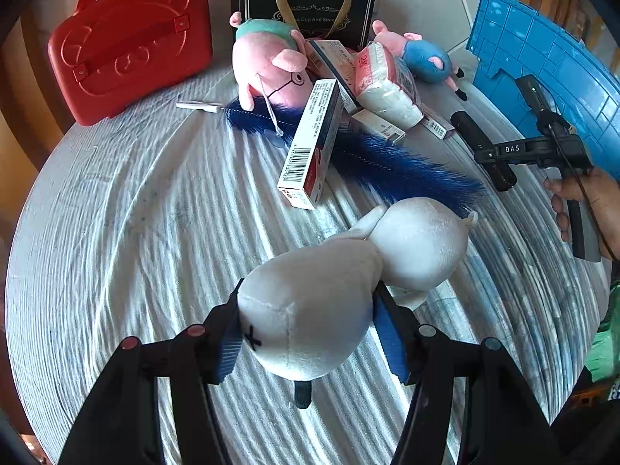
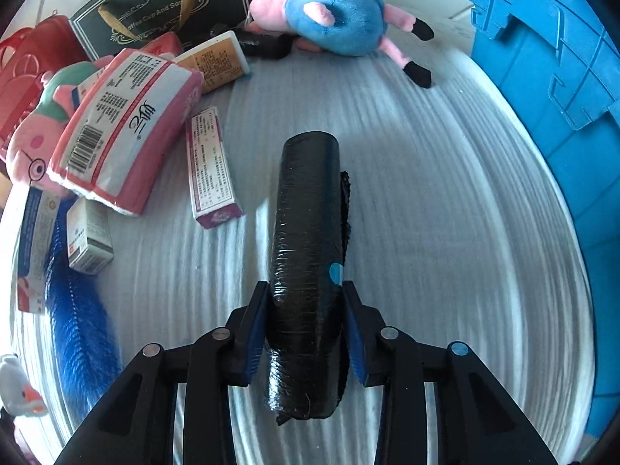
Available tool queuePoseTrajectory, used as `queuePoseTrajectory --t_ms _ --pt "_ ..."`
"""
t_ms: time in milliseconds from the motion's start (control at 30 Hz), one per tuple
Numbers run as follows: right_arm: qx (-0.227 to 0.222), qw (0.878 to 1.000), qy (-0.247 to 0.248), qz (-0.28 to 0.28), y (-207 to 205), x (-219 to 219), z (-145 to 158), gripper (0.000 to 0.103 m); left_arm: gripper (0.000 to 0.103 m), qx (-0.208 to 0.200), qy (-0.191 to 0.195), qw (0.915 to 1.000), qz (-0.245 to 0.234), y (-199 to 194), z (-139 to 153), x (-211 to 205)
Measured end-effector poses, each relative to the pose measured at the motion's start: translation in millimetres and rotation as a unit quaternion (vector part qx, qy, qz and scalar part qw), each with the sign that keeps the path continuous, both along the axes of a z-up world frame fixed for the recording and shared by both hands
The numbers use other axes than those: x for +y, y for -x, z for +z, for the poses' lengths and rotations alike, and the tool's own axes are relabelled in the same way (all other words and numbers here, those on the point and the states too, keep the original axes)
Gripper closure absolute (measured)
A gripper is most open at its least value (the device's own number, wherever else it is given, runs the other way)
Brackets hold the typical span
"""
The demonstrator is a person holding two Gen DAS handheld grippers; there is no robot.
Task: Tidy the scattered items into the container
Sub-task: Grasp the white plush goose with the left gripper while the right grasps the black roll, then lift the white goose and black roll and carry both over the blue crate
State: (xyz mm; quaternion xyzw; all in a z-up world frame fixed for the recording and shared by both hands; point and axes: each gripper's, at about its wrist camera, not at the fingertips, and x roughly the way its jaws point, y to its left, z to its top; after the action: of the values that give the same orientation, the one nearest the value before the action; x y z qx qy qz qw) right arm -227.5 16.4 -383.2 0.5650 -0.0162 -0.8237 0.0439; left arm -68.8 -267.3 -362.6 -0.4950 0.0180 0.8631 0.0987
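While the left gripper [image 1: 306, 333] clamps a white plush toy [image 1: 348, 286] and the right gripper [image 2: 306, 325] pinches a black roll [image 2: 306, 271], both hang over the ribbed pale sheet [image 2: 445, 193], beside the blue container [image 2: 542, 77].

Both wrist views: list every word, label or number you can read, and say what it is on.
"DAS": black body of the right gripper.
"Coffee Cup And Sau...", the end hidden: dark gift bag.
Barcode digits on the tall white box: too small to read.
Print on the pink tissue pack and the purple-ended box: too small to read.
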Motion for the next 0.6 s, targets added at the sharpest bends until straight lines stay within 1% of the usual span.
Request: queuePoseTrajectory --t_ms 233,300,600 --pt "-0.021 1.0 0.004 0.007 1 0 5 0.069 0.044 0.01 0.009 0.9997 0.022 0 13 1" --pt "-0.021 1.0 0.003 0.015 -4 -1 9 0.07 0.046 0.015 0.011 0.9994 0.03 -2 20 1" --pt "-0.017 0.999 0.012 0.048 -35 7 37 0.07 0.048 0.031 0.023 0.9978 0.053 -8 51 6"
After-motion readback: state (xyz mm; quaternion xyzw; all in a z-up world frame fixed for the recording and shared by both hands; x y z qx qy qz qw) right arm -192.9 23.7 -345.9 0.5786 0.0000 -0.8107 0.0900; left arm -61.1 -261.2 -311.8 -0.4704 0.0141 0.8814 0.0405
